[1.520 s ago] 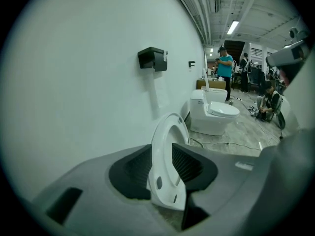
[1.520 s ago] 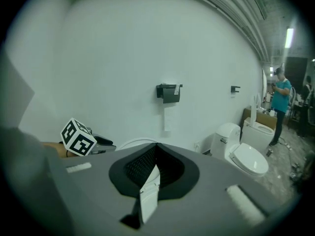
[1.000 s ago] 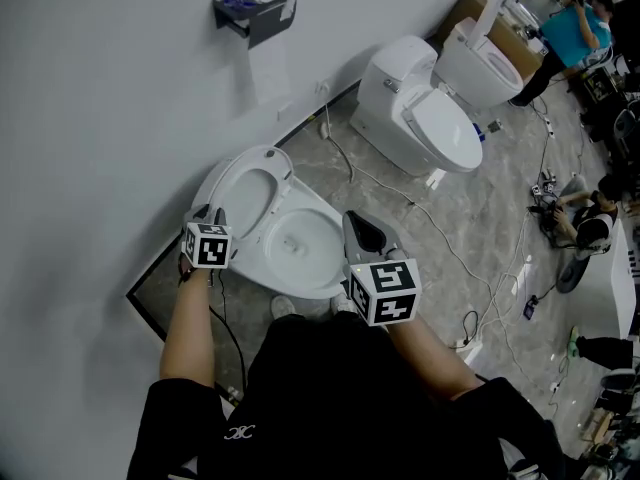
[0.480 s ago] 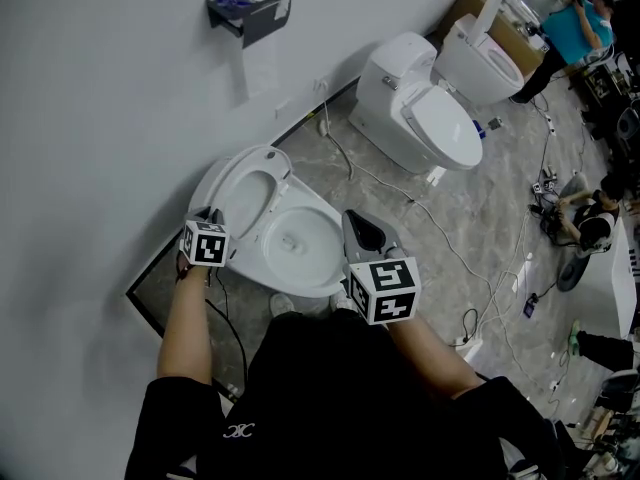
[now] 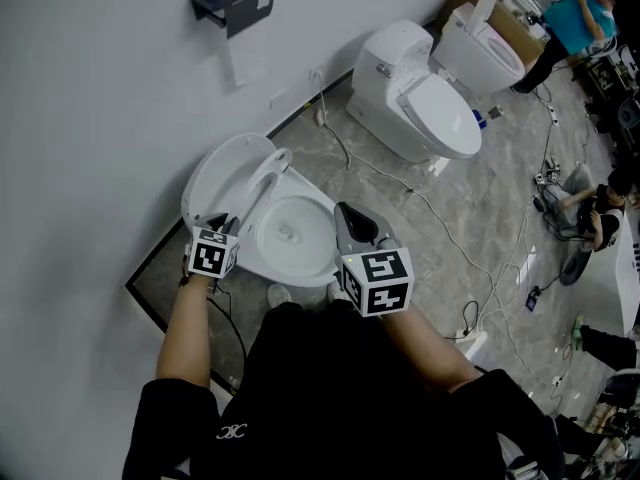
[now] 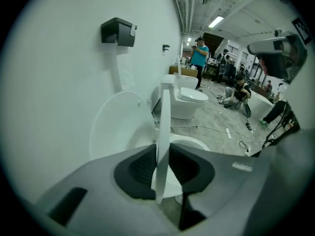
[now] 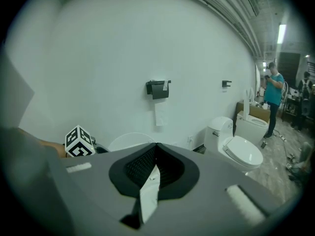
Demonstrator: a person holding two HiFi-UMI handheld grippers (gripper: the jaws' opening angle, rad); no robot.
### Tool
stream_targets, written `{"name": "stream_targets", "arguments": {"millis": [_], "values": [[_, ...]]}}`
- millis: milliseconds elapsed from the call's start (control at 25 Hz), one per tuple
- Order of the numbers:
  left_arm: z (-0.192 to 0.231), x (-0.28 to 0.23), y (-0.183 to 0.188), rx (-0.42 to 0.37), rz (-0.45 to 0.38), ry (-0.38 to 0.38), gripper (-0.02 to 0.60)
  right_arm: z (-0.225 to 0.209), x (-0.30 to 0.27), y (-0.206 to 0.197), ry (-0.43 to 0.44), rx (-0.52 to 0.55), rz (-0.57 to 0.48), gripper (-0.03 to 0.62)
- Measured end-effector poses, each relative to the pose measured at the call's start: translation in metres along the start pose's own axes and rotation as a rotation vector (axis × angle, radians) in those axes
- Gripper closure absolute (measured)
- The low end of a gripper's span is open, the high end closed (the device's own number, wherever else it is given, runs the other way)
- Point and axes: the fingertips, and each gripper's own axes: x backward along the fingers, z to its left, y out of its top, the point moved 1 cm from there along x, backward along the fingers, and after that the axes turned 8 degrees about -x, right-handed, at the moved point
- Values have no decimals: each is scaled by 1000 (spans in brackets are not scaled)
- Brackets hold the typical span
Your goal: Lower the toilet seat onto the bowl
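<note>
My left gripper (image 6: 161, 157), jaws just eased wider, pinches the upright toilet seat (image 6: 165, 112) edge-on; the bowl (image 5: 300, 266) lies down-right of it.

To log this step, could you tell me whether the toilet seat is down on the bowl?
Not down: the seat stands raised, tilted between the upright lid and the bowl.

Head view overhead; both gripper views face wall (image 7: 123, 43).
</note>
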Motion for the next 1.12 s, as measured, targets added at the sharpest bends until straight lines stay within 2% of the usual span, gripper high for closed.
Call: {"name": "stream_targets", "arguments": {"millis": [200, 360, 680, 880, 1120], "values": [[-65, -7, 1, -74, 9, -59, 492, -14, 15, -12, 16, -16, 15, 585], [-111, -22, -11, -127, 66, -104, 477, -28, 26, -25, 25, -26, 34, 585], [-162, -40, -19, -209, 143, -147, 459, -70, 42, -47, 36, -53, 78, 585], [-194, -54, -27, -216, 167, -220, 442, -92, 46, -63, 56, -58, 121, 585], [-242, -79, -43, -177, 170, -292, 444, -118, 47, -85, 98, -19, 174, 585]]}}
